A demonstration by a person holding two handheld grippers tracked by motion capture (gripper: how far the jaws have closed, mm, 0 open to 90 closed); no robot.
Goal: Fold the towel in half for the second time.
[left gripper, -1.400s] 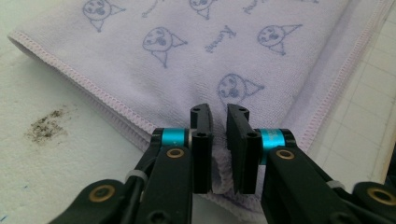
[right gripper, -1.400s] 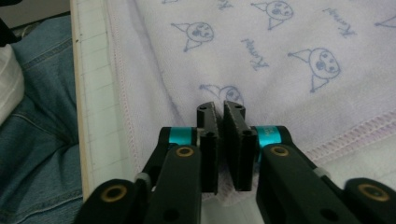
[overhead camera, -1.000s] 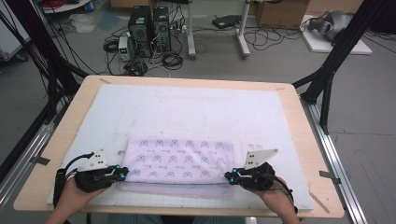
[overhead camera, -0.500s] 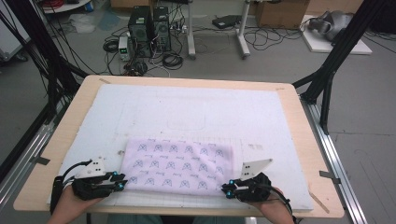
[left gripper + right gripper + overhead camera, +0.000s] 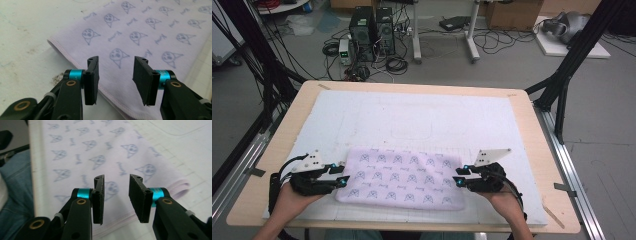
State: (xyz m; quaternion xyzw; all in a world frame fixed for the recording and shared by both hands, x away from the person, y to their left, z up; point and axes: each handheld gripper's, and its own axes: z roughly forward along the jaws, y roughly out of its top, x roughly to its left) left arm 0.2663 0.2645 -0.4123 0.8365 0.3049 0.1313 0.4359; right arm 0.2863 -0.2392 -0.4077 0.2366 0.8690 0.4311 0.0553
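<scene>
Left claw (image 5: 343, 181) and right claw (image 5: 458, 181) low, facing inward, jaws just parted, empty.

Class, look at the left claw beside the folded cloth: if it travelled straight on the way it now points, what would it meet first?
Most likely the folded lilac cloth with cat-face prints. The left claw, jaws just opened with nothing between them, points across its near edge. Depth is unclear, so it might skim just above.
</scene>
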